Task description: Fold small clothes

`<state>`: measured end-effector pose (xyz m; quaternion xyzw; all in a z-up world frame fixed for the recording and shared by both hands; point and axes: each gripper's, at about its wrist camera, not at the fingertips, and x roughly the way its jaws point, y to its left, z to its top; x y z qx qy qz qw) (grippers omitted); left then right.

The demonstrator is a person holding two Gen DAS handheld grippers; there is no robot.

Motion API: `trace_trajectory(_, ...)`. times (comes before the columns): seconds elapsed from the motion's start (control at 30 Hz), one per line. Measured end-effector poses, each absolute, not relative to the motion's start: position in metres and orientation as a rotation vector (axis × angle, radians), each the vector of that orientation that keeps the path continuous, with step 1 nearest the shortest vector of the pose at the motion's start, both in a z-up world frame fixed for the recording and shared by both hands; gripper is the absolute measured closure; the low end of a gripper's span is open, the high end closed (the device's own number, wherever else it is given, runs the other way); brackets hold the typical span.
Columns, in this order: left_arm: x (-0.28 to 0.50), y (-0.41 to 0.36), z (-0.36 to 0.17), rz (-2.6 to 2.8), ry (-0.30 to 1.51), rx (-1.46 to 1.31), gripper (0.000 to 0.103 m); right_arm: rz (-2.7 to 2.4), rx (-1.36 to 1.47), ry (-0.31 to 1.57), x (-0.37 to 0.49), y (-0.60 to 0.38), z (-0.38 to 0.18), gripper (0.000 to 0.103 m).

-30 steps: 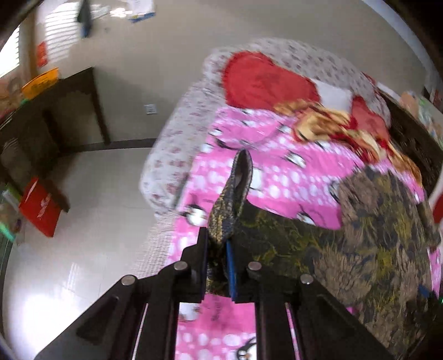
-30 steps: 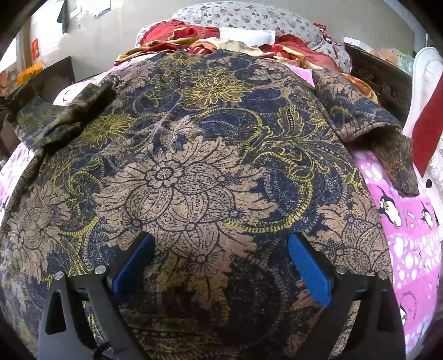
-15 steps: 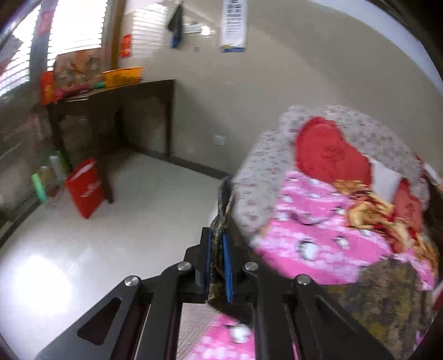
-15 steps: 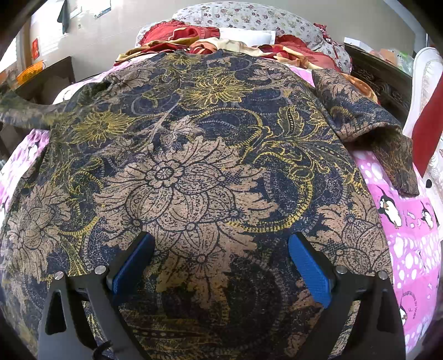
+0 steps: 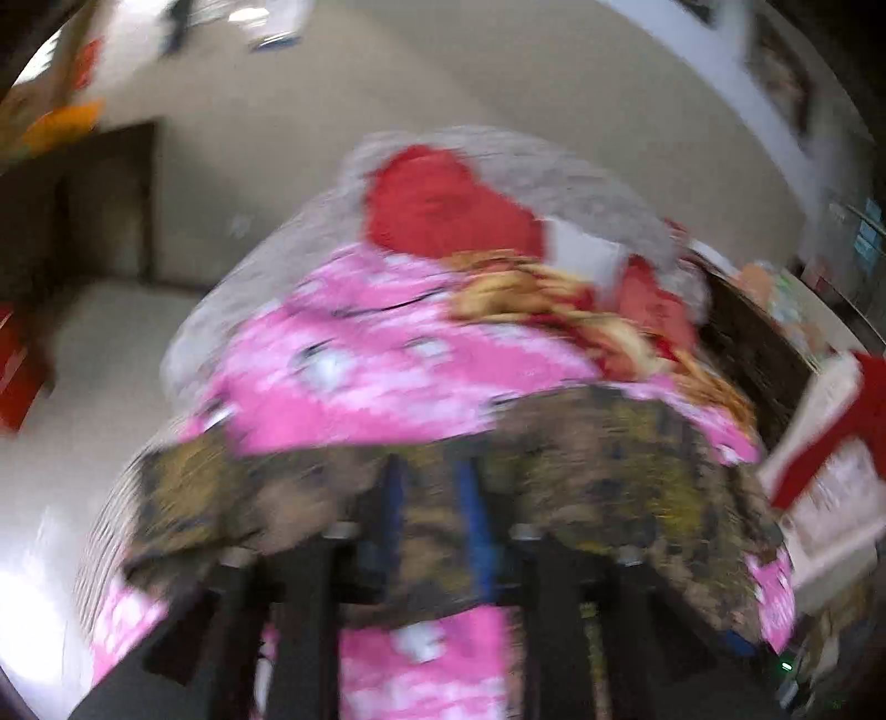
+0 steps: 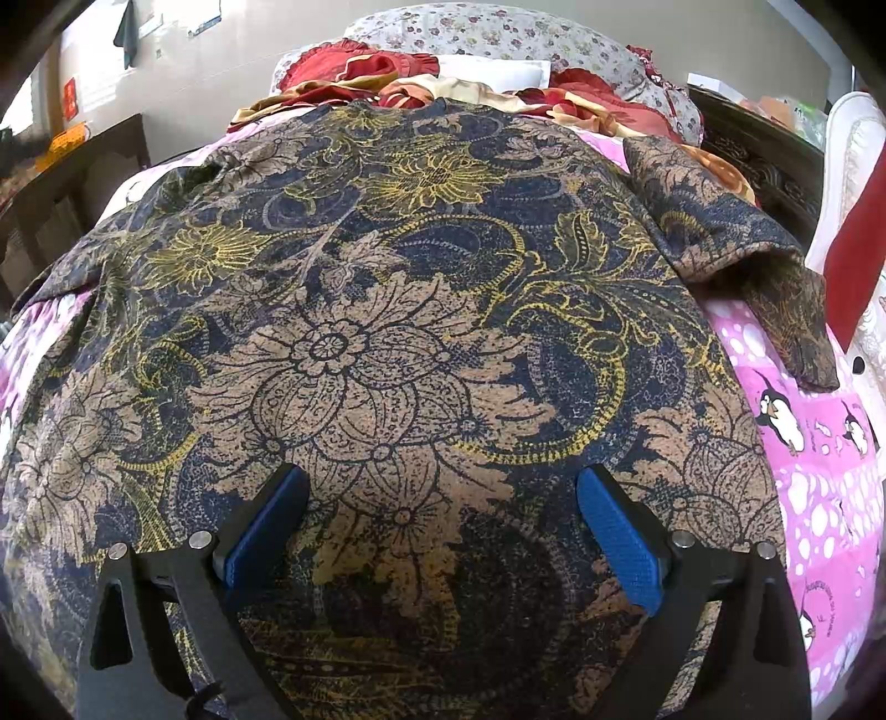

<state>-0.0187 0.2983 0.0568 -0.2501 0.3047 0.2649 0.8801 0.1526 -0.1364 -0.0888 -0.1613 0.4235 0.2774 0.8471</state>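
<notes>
A dark blue shirt (image 6: 387,332) with tan and yellow flowers lies spread on the pink penguin bedspread (image 6: 819,476). My right gripper (image 6: 443,526) hangs open just above its lower middle, with the blue pads (image 6: 266,531) wide apart and nothing between them. The shirt's right sleeve (image 6: 747,249) is bent over at the right, and the left sleeve (image 6: 66,277) lies out at the left edge. The left wrist view is blurred. In it my left gripper (image 5: 432,498) is over the shirt (image 5: 581,459) with its jaws opening. Cloth shows in the gap, but the pads do not press on it.
Flowered pillows (image 6: 498,33), a red cushion (image 5: 443,205) and a crumpled red and gold blanket (image 5: 581,310) fill the head of the bed. A dark wooden table (image 5: 99,194) and tiled floor (image 5: 83,387) lie to the left. Dark carved furniture (image 6: 758,160) stands at the right.
My left gripper pulled the left sleeve out past the bed's edge, then swung back over the bed and its jaws parted. The sleeve now lies out flat. The right gripper stayed still.
</notes>
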Motion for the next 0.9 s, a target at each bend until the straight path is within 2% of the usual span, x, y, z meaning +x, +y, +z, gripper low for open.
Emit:
trace_trajectory(0.03,-0.032,0.306,0.052,0.596,0.638,-0.535,0.044,0.586,-0.339,0.893,0.152,-0.137,-0.089,0.015)
trace_trajectory(0.13,-0.088,0.345,0.028,0.785,0.658,-0.545,0.035,0.585,-0.342,0.892,0.152,-0.137,-0.089,0.015)
trace_trajectory(0.33,-0.121,0.381,-0.011,0.856,0.777,-0.517,0.034,0.578,-0.355,0.886,0.152,-0.136,-0.090,0.014)
trace_trajectory(0.53,-0.044,0.337,-0.020,0.584,0.908,-0.178,0.034,0.577,-0.355,0.888,0.152,-0.135,-0.091,0.014)
trace_trajectory(0.7,-0.014,0.336,-0.045,0.640,1.066,0.013,0.032,0.577,-0.354,0.888,0.153,-0.135,-0.091,0.014)
trace_trajectory(0.77,-0.015,0.342,-0.055,0.648,1.118,0.015,0.032,0.577,-0.353,0.888,0.153,-0.135,-0.091,0.014)
trace_trajectory(0.8,-0.016,0.345,-0.057,0.648,1.115,0.007,0.029,0.577,-0.354,0.888,0.152,-0.135,-0.091,0.014)
trace_trajectory(0.9,-0.022,0.359,-0.053,0.675,1.087,-0.028,0.029,0.576,-0.354,0.889,0.152,-0.135,-0.091,0.014)
